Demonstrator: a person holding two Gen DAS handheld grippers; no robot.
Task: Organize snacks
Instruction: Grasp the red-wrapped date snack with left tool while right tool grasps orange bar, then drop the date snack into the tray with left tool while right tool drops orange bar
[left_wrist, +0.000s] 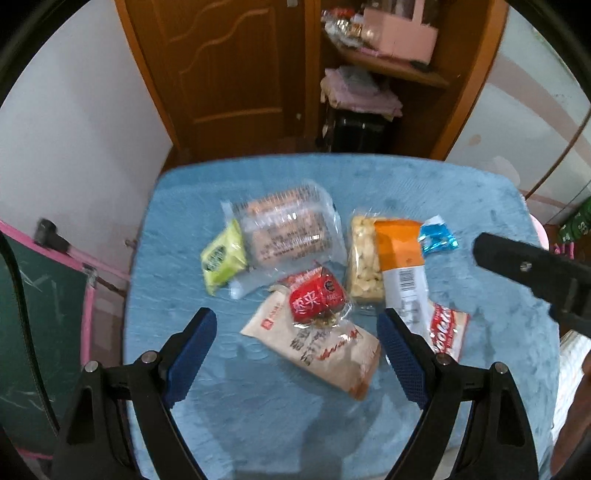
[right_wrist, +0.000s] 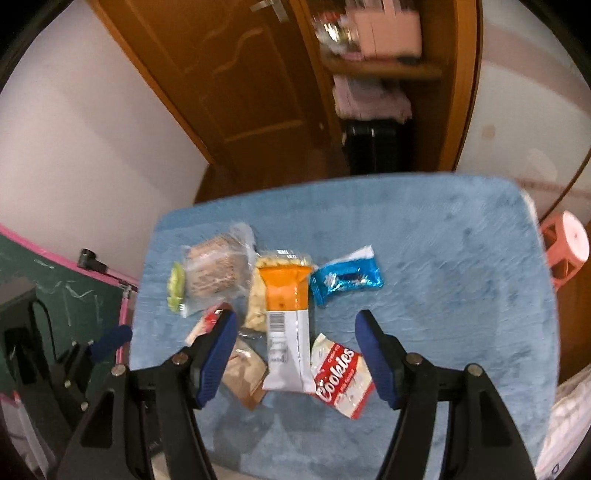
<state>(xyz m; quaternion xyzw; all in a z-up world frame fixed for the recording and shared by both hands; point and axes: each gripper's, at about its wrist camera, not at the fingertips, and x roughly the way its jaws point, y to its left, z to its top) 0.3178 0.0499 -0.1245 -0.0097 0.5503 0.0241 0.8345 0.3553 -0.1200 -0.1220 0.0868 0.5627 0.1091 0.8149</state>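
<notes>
Several snack packets lie in a loose pile on a blue fuzzy table (left_wrist: 258, 424) (right_wrist: 443, 277). They include a green packet (left_wrist: 221, 258), a clear pack of brown biscuits (left_wrist: 288, 229), a red packet (left_wrist: 317, 299), a beige bag (left_wrist: 317, 350), an orange-and-white bar (right_wrist: 286, 325), a clear nut bar (left_wrist: 364, 266), a blue packet (right_wrist: 345, 280) and a red "Cookies" pack (right_wrist: 341, 376). My left gripper (left_wrist: 297, 325) is open and empty above the beige bag. My right gripper (right_wrist: 295, 325) is open and empty above the orange bar and the Cookies pack.
A wooden door (left_wrist: 229, 74) and open shelves (left_wrist: 388, 62) stand behind the table. A pink-framed green board (left_wrist: 44, 314) leans at the left. A pink stool (right_wrist: 565, 251) stands at the right. The right gripper's body (left_wrist: 535, 273) shows in the left wrist view.
</notes>
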